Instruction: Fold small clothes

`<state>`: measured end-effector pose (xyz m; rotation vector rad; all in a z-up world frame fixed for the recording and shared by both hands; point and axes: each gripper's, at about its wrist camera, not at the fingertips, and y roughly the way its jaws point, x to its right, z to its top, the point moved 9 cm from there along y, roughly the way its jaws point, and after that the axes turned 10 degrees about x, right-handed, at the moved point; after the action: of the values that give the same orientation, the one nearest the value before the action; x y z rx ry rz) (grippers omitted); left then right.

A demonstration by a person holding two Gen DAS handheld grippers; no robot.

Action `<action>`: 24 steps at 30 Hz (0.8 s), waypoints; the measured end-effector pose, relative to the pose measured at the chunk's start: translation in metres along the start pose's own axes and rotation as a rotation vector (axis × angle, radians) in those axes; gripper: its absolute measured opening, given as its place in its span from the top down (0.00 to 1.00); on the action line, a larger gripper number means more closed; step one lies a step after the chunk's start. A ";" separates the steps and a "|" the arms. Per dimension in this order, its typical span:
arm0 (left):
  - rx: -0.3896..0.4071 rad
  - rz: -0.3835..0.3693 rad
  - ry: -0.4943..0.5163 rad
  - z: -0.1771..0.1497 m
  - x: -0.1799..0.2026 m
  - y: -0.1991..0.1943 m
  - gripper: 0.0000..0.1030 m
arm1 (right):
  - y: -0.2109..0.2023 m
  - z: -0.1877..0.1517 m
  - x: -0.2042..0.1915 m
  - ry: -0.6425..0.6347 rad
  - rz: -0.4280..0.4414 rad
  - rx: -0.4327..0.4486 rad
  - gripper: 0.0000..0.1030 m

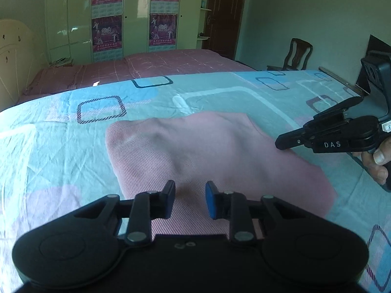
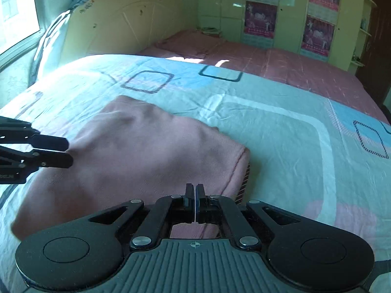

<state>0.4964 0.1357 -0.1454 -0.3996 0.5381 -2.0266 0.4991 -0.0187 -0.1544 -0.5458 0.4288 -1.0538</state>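
Note:
A pink garment (image 1: 207, 151) (image 2: 136, 151) lies folded and mostly flat on the bed's patterned blue sheet (image 1: 73, 146) (image 2: 281, 134). My left gripper (image 1: 190, 195) hovers over its near part with its blue pads a small gap apart and nothing pinched between them. From the right wrist it shows at the garment's left side (image 2: 69, 151), fingers slightly parted. My right gripper (image 2: 195, 190) is shut above the garment's near right edge, with no cloth visible between the jaws. In the left wrist view its tip (image 1: 281, 144) sits by the garment's right edge.
A person's hand (image 1: 376, 161) holds the right gripper's handle. Beyond the sheet lies a second bed with a pink cover (image 1: 171, 63) (image 2: 268, 61). A cream headboard (image 2: 127, 24), a wardrobe with posters (image 1: 107, 14) and a wooden chair (image 1: 297, 53) stand further back.

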 end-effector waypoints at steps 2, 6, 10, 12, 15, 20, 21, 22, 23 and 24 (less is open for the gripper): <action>-0.011 0.008 0.012 -0.012 0.007 -0.006 0.82 | -0.006 -0.014 -0.018 -0.050 0.038 -0.026 1.00; -0.023 0.026 -0.043 -0.027 0.009 -0.002 0.82 | 0.007 -0.047 -0.014 -0.145 -0.042 -0.113 1.00; -0.019 0.056 -0.050 -0.027 0.009 0.003 0.82 | 0.012 -0.054 0.004 -0.061 -0.069 -0.095 1.00; -0.019 0.076 -0.050 -0.025 0.011 -0.001 0.82 | 0.012 -0.050 0.001 -0.060 -0.085 -0.096 1.00; -0.010 0.101 -0.049 -0.020 0.016 -0.019 0.84 | -0.010 -0.042 -0.008 -0.049 -0.089 -0.052 1.00; -0.033 0.117 -0.051 -0.033 0.030 -0.041 0.83 | -0.030 -0.060 -0.021 -0.051 -0.043 -0.067 1.00; -0.045 0.121 -0.050 -0.039 0.031 -0.040 0.82 | -0.028 -0.067 -0.019 -0.051 -0.046 -0.082 1.00; -0.067 0.132 -0.053 -0.047 0.032 -0.037 0.83 | -0.025 -0.075 -0.016 -0.042 -0.048 -0.096 1.00; -0.079 0.143 -0.062 -0.054 0.032 -0.035 0.83 | -0.023 -0.080 -0.014 -0.022 -0.041 -0.095 1.00; -0.082 0.152 -0.070 -0.058 0.032 -0.033 0.83 | -0.023 -0.081 -0.012 -0.005 -0.036 -0.088 1.00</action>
<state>0.4286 0.1347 -0.1757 -0.4637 0.5918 -1.8426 0.4314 -0.0341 -0.2033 -0.6362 0.4643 -1.0713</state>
